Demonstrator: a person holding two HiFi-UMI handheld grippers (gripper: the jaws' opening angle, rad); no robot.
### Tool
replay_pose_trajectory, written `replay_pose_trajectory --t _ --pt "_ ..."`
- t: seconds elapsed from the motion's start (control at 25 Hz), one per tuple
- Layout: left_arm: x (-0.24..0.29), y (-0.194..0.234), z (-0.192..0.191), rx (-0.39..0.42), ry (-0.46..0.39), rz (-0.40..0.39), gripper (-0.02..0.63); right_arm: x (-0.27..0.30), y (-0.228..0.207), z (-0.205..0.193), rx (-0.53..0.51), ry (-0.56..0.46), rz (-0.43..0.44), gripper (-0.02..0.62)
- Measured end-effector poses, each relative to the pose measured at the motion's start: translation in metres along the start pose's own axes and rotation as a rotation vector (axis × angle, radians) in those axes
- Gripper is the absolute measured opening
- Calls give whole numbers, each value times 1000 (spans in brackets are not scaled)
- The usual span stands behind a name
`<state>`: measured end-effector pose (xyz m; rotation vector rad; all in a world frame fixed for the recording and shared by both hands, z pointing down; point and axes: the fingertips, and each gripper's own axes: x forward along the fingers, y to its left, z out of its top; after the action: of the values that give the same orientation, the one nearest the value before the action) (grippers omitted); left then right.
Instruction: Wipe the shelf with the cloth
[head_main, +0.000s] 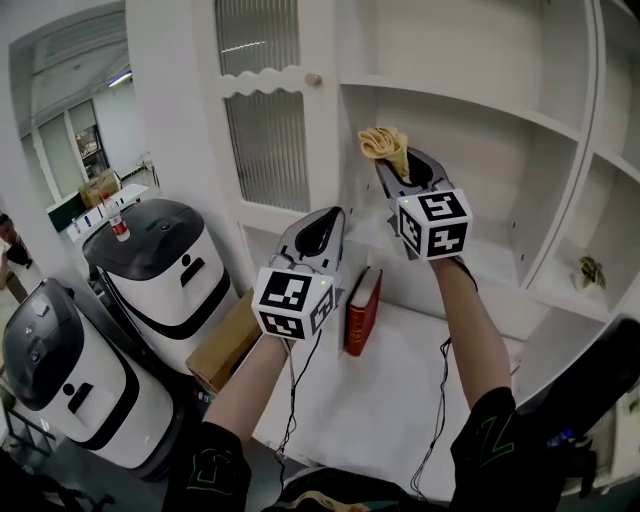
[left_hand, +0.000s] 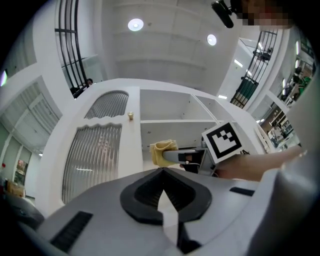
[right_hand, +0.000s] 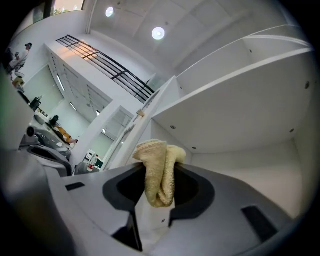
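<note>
– Cloth (right_hand: 159, 172) first: where is it?

– Upper centre of the head view, a yellow wad pinched in the right gripper (right_hand: 157, 200). The jaws are clamped on it, with a folded end hanging back between them. It is raised at the mouth of a compartment, just under the shelf (head_main: 470, 100) board. I cannot tell whether it touches any surface.

– What could go wrong?

– Only a small bunch sticks out past the tips. Pressed at a flat angle, I think the hard jaws would scrape the white paint instead of the fabric wiping it. The grip also looks narrow, so dragging the cloth along the board might tug it loose.

– And the other tong?

– The left gripper (left_hand: 162, 192) sits lower, centre-left in the head view, jaws pressed together on nothing. The red book (head_main: 362, 312) stands upright just beside it, at lower centre. A careless swing of that arm during the wipe could tip the book over.

– Anything else?

– The cabinet door (head_main: 265, 120) stands close on the left. A wide sweep that way may bump its edge.
</note>
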<state>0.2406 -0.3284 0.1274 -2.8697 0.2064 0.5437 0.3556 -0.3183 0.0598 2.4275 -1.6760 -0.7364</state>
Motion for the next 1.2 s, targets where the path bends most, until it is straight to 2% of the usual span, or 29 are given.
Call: replay_pose_trajectory --t 0.08,0.16,0.32,0.4,0.6,0.68,0.8,0.96,1.2 --pt "0 3 4 70 12 8 -2 11 -3 3 0 -1 -8 137" --pt "7 -4 8 102 22 8 -2 19 -15 2 11 -5 -4 138" --pt "22 -7 11 42 42 -5 -2 34 -43 6 98 -27 -38 137" --pt "24 -4 13 23 38 10 -2 45 -50 14 106 -32 -49 137" --pt "23 -3 14 27 30 30 -1 64 -61 23 156 -35 -74 137" --pt "22 -5 15 84 32 39 0 70 -59 25 173 -33 -71 137" --pt "22 -17 19 165 32 17 -1 75 -54 33 168 -39 -51 137" --pt "18 -16 22 163 28 23 0 76 -26 46 61 -56 8 137" --pt "16 -14 19 140 39 27 -1 62 -9 59 61 -94 82 135"
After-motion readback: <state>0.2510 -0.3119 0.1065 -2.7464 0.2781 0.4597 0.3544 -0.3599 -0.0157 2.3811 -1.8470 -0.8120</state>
